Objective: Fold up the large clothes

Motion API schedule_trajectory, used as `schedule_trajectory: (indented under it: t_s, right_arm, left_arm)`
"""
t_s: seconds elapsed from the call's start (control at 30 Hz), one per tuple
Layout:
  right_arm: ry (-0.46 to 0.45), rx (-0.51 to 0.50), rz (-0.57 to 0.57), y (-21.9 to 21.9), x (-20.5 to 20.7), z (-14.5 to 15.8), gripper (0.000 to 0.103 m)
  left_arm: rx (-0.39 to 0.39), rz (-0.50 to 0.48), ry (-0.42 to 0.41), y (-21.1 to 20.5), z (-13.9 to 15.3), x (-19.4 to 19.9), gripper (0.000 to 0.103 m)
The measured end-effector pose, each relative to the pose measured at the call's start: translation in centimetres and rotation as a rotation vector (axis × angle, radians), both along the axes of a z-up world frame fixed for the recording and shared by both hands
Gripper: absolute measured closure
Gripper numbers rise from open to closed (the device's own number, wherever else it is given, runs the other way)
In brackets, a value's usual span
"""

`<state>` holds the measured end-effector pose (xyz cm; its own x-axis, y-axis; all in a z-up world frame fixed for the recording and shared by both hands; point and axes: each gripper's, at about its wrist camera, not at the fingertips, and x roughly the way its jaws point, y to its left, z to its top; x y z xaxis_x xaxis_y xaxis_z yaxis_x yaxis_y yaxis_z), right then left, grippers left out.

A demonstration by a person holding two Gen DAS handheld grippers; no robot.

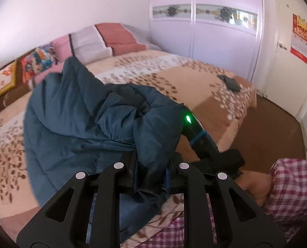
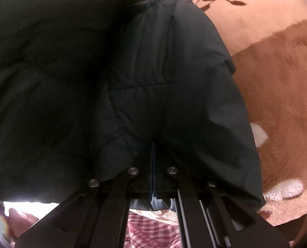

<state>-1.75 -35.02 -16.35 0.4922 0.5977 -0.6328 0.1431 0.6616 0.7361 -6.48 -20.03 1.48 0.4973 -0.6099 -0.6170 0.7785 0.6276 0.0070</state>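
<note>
Fabric fills both of my views: a dark teal quilted down jacket (image 1: 75,111), lifted off the leaf-patterned bedspread (image 1: 174,70) and hanging between my two tongs. My left gripper (image 1: 151,173) is closed on a bunched edge of the jacket, its jaws nearly together with the cloth wedged between them. My right gripper (image 2: 153,177) is likewise clamped on the jacket (image 2: 153,72); its jaws stand almost touching, with a thin seam of fabric running down into the gap.

From the left tongs, the bulk of the garment lies ahead and to the left, draping towards the pillows (image 1: 91,41), while the right tool sits close on the right, partly buried under a fold. So the two grips are near each other, and the jacket's long axis runs away from me across the bed rather than between my hands. I judge the next move needs the hands drawn apart to spread the held edge before it is laid flat.
</note>
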Motion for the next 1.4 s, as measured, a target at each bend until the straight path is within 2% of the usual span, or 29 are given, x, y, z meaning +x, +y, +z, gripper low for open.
schedule_trajectory:
  t_s: [0.17, 0.23, 0.37, 0.47, 0.53, 0.7, 0.77, 0.9, 0.93, 0.97, 1.07, 1.17, 1.23, 1.33, 1.4]
  right_arm:
    - [0.028, 0.106, -0.011, -1.6, -0.6, -0.8, 0.103]
    - [0.021, 0.115, -0.03, -2.8, -1.7, -0.5, 0.103]
    - [0.005, 0.061, -0.106, -6.3, -5.0, 0.8, 0.103]
    - [0.002, -0.049, -0.201, -9.1, -7.6, 2.2, 0.097]
    - [-0.007, -0.093, -0.242, -10.2, -8.6, 3.4, 0.097]
    - [-0.069, -0.17, -0.272, -10.5, -10.2, 6.8, 0.097]
    - [-0.099, -0.17, -0.248, -9.7, -8.9, 8.1, 0.097]
    - [-0.157, -0.145, -0.14, -7.1, -5.1, 9.6, 0.097]
    - [-0.161, -0.139, -0.117, -6.4, -4.5, 9.9, 0.097]
    - [-0.157, -0.126, -0.085, -5.6, -3.7, 10.0, 0.097]
    - [-0.134, -0.1, -0.026, -3.9, -1.9, 10.1, 0.097]
    - [-0.089, -0.099, 0.018, -2.8, 0.1, 9.1, 0.097]
    - [-0.039, -0.135, 0.039, -2.1, 0.8, 8.1, 0.097]
    - [-0.023, -0.162, 0.035, -1.9, 0.6, 7.4, 0.102]
    - [-0.02, -0.187, 0.032, -1.9, 0.1, 7.1, 0.103]
  left_arm:
    - [0.035, -0.037, 0.044, -0.8, -2.6, -0.2, 0.085]
    - [0.054, -0.049, 0.049, -1.3, -3.5, -0.3, 0.085]
    - [0.083, -0.065, 0.068, -1.9, -5.0, -0.5, 0.083]
    - [0.112, -0.077, 0.05, -2.3, -6.2, -1.1, 0.083]
    - [0.13, -0.086, 0.037, -2.7, -6.7, -1.4, 0.083]
    - [0.16, -0.1, 0.04, -3.0, -7.8, -1.7, 0.083]
    - [0.177, -0.108, 0.025, -3.1, -8.1, -1.9, 0.083]
    - [0.178, -0.116, 0.031, -3.1, -7.7, -2.1, 0.077]
    - [0.171, -0.121, 0.043, -3.0, -7.4, -2.2, 0.073]
    - [0.159, -0.133, 0.067, -2.8, -7.1, -2.0, 0.063]
    - [0.136, -0.165, 0.092, -2.4, -6.3, -2.4, 0.05]
    - [0.129, -0.194, 0.104, -1.9, -5.4, -2.6, 0.048]
    - [0.114, -0.224, 0.129, -1.2, -4.5, -2.8, 0.048]
    - [0.075, -0.288, 0.145, 1.4, -1.9, -3.1, 0.048]
    - [0.047, -0.275, 0.138, 2.8, -0.2, -2.5, 0.048]
